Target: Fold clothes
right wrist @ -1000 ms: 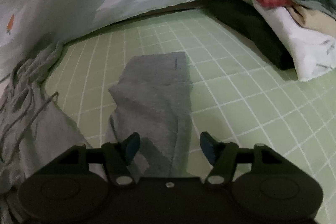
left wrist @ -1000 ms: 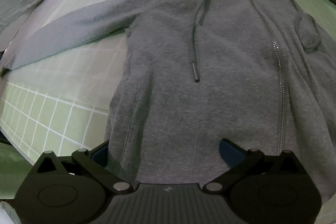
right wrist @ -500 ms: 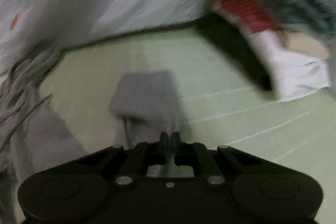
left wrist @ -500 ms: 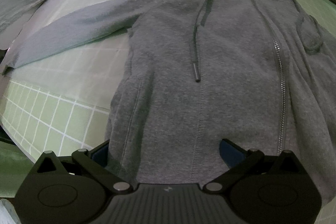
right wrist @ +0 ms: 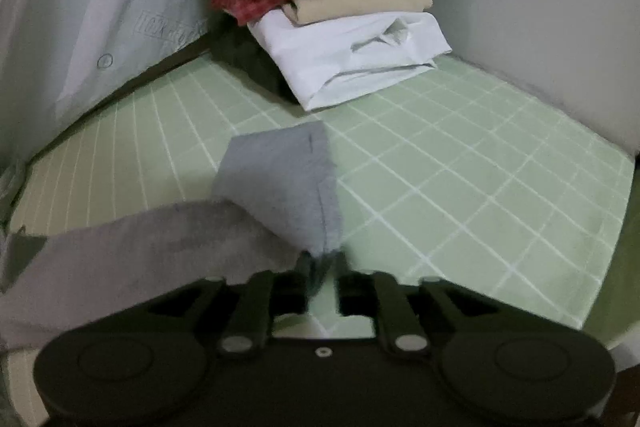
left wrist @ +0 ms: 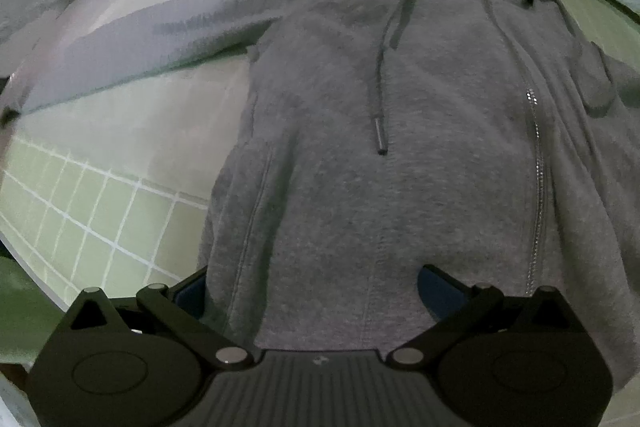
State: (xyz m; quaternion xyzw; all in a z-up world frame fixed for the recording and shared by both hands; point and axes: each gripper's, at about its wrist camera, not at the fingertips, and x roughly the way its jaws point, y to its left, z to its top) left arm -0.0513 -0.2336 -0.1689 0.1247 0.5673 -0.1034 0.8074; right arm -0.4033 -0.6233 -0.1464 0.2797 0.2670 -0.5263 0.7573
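Grey zip hoodie [left wrist: 400, 167] flat on the green grid mat [left wrist: 100, 211].
Left gripper [left wrist: 316, 291] spread over its hem; right gripper [right wrist: 322, 271], jaws just eased apart, pinches the sleeve cuff [right wrist: 288, 187].

1. Bare green mat [right wrist: 460, 187] is lying open to the right of the sleeve [right wrist: 280, 187].
2. A clothes stack [right wrist: 340, 7] is blocking the far corner.
3. The hoodie [left wrist: 400, 147] is covering the middle of the mat.

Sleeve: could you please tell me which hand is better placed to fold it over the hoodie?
Probably the right gripper: the sleeve sits between its jaws, which just opened slightly; the left gripper straddles the hoodie hem.
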